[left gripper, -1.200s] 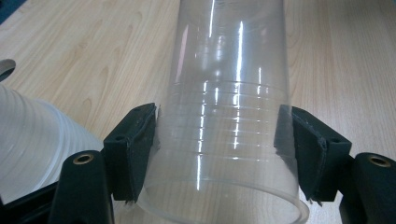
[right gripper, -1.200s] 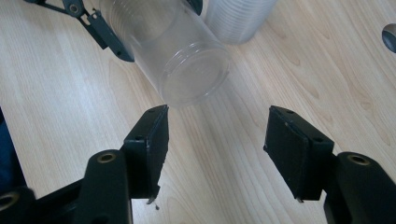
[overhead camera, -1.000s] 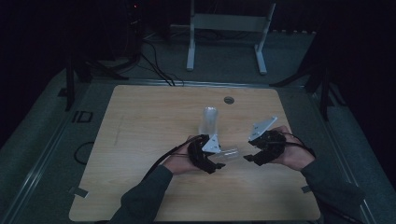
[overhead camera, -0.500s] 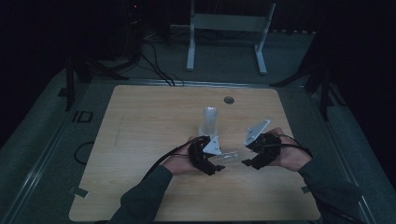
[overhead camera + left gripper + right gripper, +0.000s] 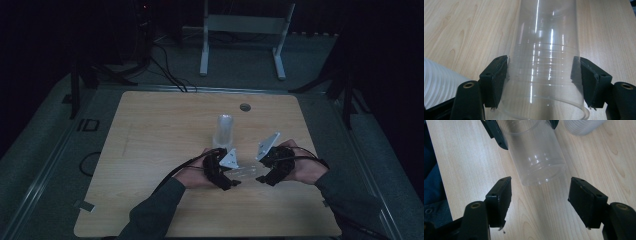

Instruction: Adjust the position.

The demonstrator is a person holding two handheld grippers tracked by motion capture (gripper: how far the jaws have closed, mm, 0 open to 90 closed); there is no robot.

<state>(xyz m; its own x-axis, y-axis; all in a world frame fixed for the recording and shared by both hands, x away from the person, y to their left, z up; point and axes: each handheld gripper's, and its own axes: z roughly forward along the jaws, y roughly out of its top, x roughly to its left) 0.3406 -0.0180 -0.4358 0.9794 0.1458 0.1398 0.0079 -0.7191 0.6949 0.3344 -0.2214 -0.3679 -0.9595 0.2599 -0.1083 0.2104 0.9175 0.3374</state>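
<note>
The clear plastic cup [image 5: 544, 65] I hold is see-through with fine rings moulded round its wall, the wood grain showing through it. It lies on its side between my two grippers, near the table's [image 5: 150, 130] front edge, at about five o'clock from the table's middle. My left gripper [image 5: 541, 82] pinches it across the wall — both black pads press flat against the sides. In the right gripper view the cup's closed bottom [image 5: 541, 173] points at me, at twelve o'clock from my right gripper [image 5: 540, 195], whose jaws stand wide with bare wood between them, not touching it.

The cup's rim is cut off by the bottom edge of the left gripper view. From above the room is dim, and the cup [image 5: 245, 172] is only a faint glint (hard to trace). A stack of ribbed cups [image 5: 225, 130] stands upright at twelve o'clock from my left hand [image 5: 197, 175].

Both forearms come in from six o'clock — my right hand [image 5: 305, 170] facing the left, jaws level over the table.
</note>
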